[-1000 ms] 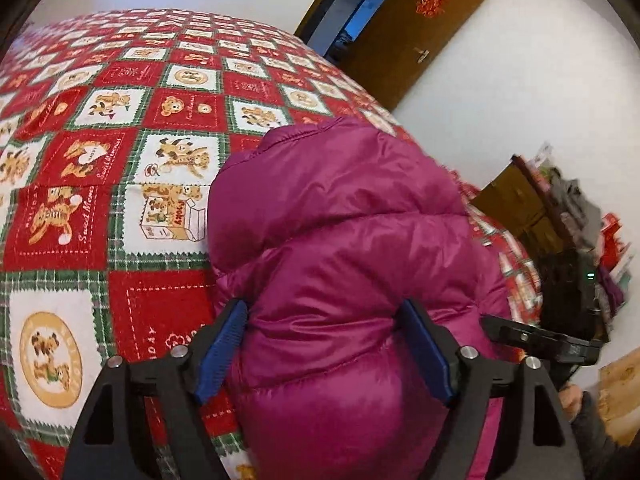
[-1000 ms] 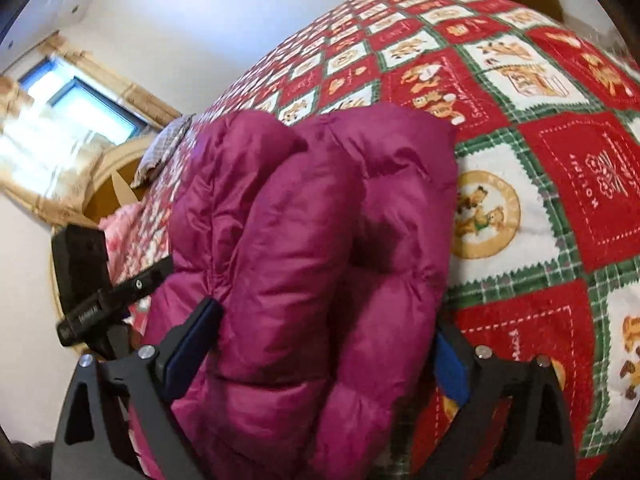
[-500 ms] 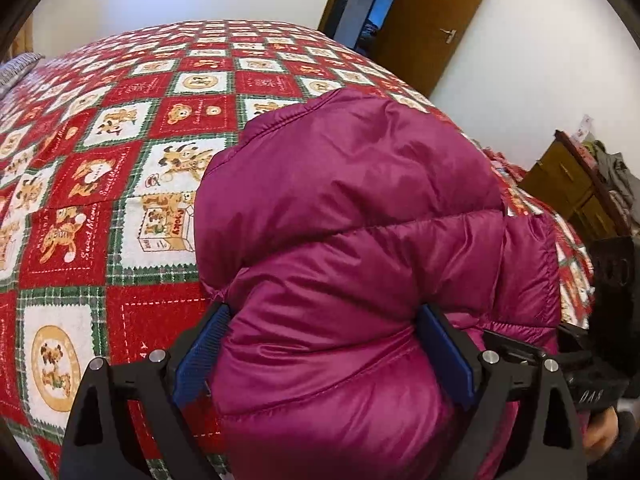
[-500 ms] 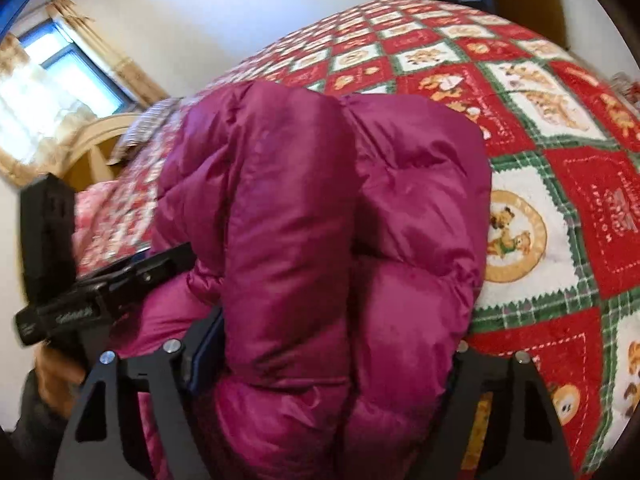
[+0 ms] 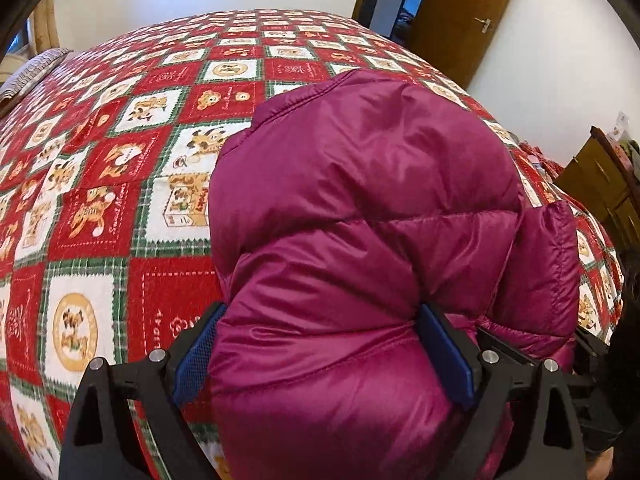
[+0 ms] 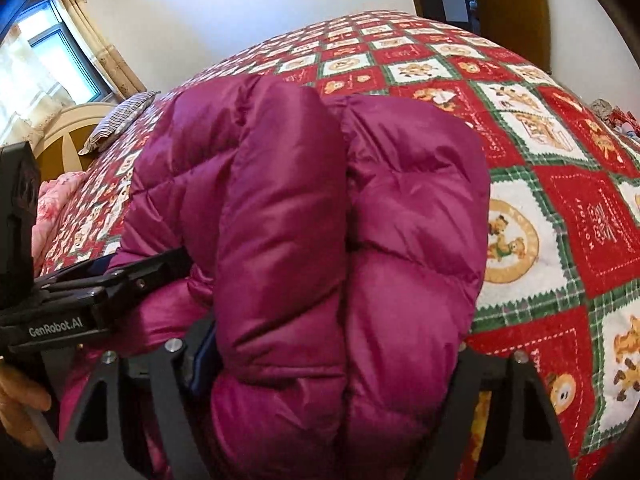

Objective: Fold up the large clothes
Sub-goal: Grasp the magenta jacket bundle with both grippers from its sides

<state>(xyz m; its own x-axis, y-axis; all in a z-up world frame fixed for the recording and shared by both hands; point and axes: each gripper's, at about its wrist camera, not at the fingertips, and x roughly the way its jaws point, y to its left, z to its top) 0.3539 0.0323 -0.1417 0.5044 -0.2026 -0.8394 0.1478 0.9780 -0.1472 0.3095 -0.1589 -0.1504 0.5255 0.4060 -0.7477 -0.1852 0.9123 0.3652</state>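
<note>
The patchwork quilt (image 5: 120,208), red, white and green squares with cartoon bears, fills most of both frames. On it lies your magenta puffer jacket (image 5: 360,240), glossy, quilted in horizontal baffles, bunched into a thick folded bundle filling the centre and lower half of each view. Your left gripper (image 5: 322,354) clamps a fat roll of the jacket between its blue pads (image 5: 196,356). Your right gripper (image 6: 332,364) likewise squeezes a doubled fold, its right pad hidden by fabric. A striped pillow (image 6: 120,120) sits upper left in the right wrist view.
</note>
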